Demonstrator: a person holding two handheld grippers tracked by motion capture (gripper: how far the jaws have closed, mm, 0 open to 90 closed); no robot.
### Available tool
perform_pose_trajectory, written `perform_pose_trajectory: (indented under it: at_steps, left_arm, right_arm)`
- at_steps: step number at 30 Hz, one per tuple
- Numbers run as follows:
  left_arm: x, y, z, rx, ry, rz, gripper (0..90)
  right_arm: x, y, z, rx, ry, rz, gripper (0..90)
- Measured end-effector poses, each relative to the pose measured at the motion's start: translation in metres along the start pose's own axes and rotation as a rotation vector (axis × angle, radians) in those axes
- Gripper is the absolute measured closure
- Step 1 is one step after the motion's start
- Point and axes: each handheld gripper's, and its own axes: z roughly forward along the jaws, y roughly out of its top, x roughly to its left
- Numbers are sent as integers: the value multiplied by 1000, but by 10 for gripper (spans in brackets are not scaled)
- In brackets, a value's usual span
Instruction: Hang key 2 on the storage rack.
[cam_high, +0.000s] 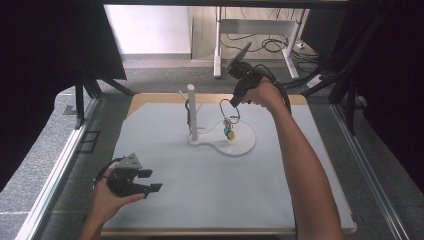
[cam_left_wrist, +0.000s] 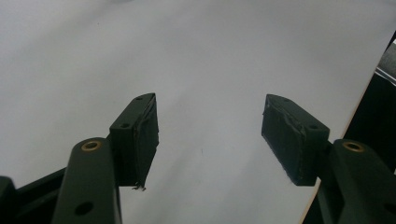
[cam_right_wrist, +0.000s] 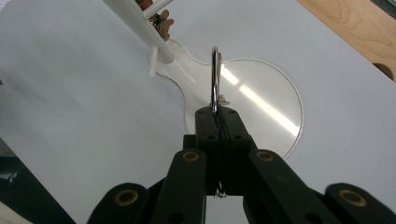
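metal ring (cam_right_wrist: 215, 77), thin and upright, is pinched at its lower edge between the clenched right tongs (cam_right_wrist: 219, 114); in the high view it hangs at centre-right of the frame, above the round white base (cam_high: 239, 140), with small charms (cam_high: 229, 131) dangling below, one of them yellow. the grip is only on a narrow wire edge, so the ring could twist or slip out if the hand tilts, in my judgement. the swinging charms could snag a peg (cam_right_wrist: 152, 64) of the stand or knock the white post (cam_high: 191, 111), since ring and post are near. left tongs (cam_left_wrist: 210, 128) are released, jaws wide with nothing between, low left over the bare counter (cam_high: 200, 190).

count: one ring, one stand with one post, two tongs, two hands. charms are too small to count.
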Motion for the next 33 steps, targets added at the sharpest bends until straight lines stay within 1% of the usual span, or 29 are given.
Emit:
perform_pose_trajectory:
  at_steps: [5,7,9,12,15,19,21,24,26,29,33]
  left_arm:
    - [-3,0,-4,-8,7,2,369]
    - [-3,1,-4,-5,5,6,369]
    - [-4,3,-3,-5,7,4,369]
    - [-3,5,-2,-5,7,10,368]
    - [-3,4,-3,-6,5,13,368]
    - [-3,3,-5,-14,6,16,369]
    - [-3,2,-7,-19,5,15,369]
    - [-4,1,-9,-23,6,18,368]
    - [-5,1,-10,-25,5,19,368]
    - [-5,0,-11,-25,6,20,369]
    - [-5,0,-11,-26,7,22,368]
  right_arm:
    - [2,3,5,-8,-1,5,879]
    - [2,5,6,-13,18,0,879]
    - [3,7,7,-23,27,2,879]
    - [5,10,7,-30,25,-6,879]
    - [5,13,10,-37,23,-1,879]
    - [5,18,14,-29,18,-7,879]
    - [8,21,15,-24,22,-5,879]
    - [11,26,18,-23,18,-16,879]
    - [13,30,20,-17,8,-17,879]
    - [16,35,24,-14,4,-22,879]
    - [19,39,29,-12,16,-34,879]
